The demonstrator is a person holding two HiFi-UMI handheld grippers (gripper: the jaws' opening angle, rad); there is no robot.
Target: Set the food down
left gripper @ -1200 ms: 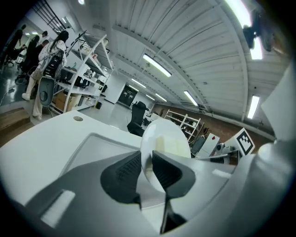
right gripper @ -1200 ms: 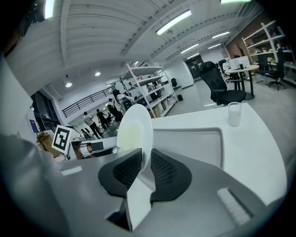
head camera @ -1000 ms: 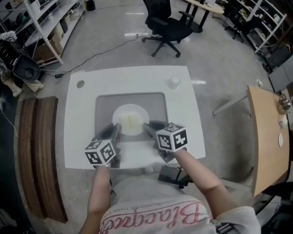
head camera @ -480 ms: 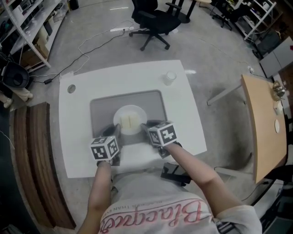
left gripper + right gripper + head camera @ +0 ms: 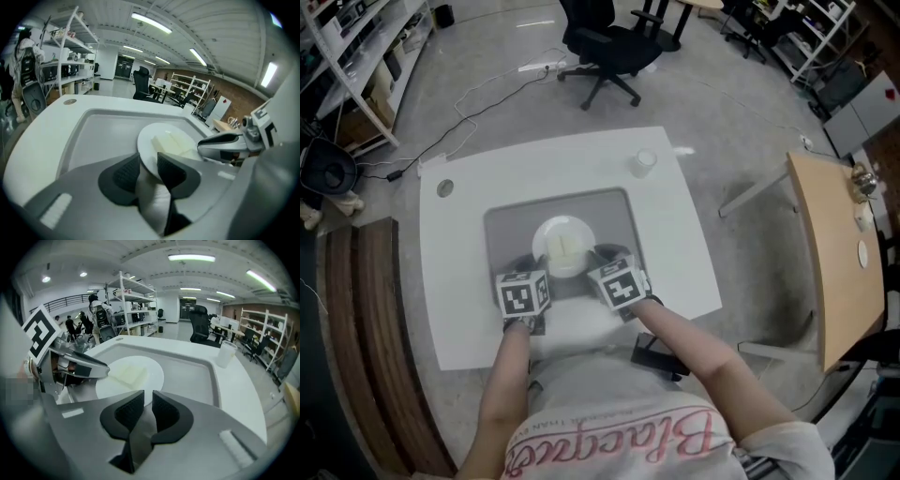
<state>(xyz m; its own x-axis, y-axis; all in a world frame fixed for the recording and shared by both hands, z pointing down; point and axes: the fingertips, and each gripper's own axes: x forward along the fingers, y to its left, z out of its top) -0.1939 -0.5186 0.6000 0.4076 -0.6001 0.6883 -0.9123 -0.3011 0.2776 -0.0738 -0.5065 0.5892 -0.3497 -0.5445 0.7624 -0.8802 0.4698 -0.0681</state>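
Now plate (image 5: 563, 244) on tray (image 5: 508, 225); left gripper (image 5: 147, 163) jaws just opened, rim between; right gripper (image 5: 148, 400) just narrowing, empty, plate ahead.

This is a workshop-like lab. Beyond the left gripper (image 5: 528, 267), a black swivel office chair (image 5: 605, 42) stands on a bare grey concrete floor (image 5: 750, 122). White metal shelving racks (image 5: 356, 56) line its far left, and long ceiling strip lights (image 5: 151, 22) run overhead.
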